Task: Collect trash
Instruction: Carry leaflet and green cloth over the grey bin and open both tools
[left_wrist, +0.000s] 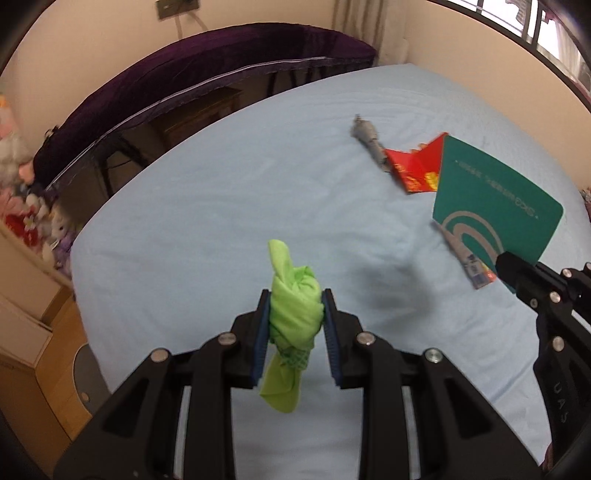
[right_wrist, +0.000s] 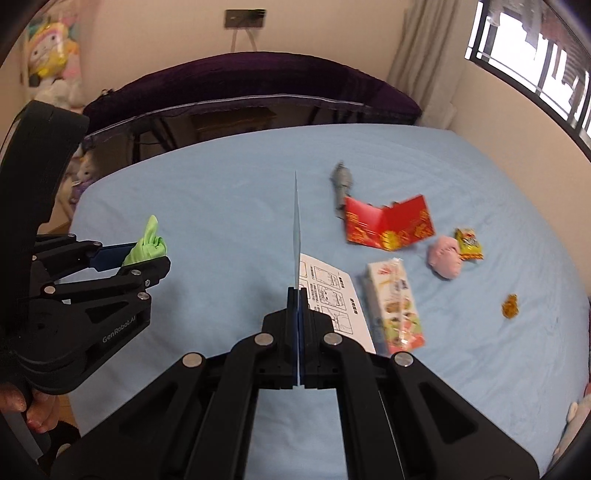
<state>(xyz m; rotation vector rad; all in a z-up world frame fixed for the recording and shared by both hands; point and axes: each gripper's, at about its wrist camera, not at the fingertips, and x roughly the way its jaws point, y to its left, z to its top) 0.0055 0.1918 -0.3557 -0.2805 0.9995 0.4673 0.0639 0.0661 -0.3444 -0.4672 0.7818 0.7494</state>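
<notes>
My left gripper (left_wrist: 294, 299) is shut on a knotted green cloth (left_wrist: 293, 314) and holds it above the light blue bed (left_wrist: 221, 206); it also shows at the left of the right wrist view (right_wrist: 155, 254). My right gripper (right_wrist: 297, 295) is shut on a thin teal card, seen edge-on (right_wrist: 296, 229) and face-on in the left wrist view (left_wrist: 495, 199). On the bed lie a red envelope (right_wrist: 388, 223), a grey wrapper (right_wrist: 341, 182), a printed leaflet (right_wrist: 332, 299), a snack box (right_wrist: 397, 306), a pink wad (right_wrist: 445, 258), a yellow packet (right_wrist: 468, 243) and an orange scrap (right_wrist: 510, 305).
A purple-covered table (right_wrist: 251, 81) stands beyond the bed's far edge. Plush toys (left_wrist: 22, 206) are piled at the left by wooden furniture (left_wrist: 33, 332). A window (right_wrist: 535, 55) is on the right wall.
</notes>
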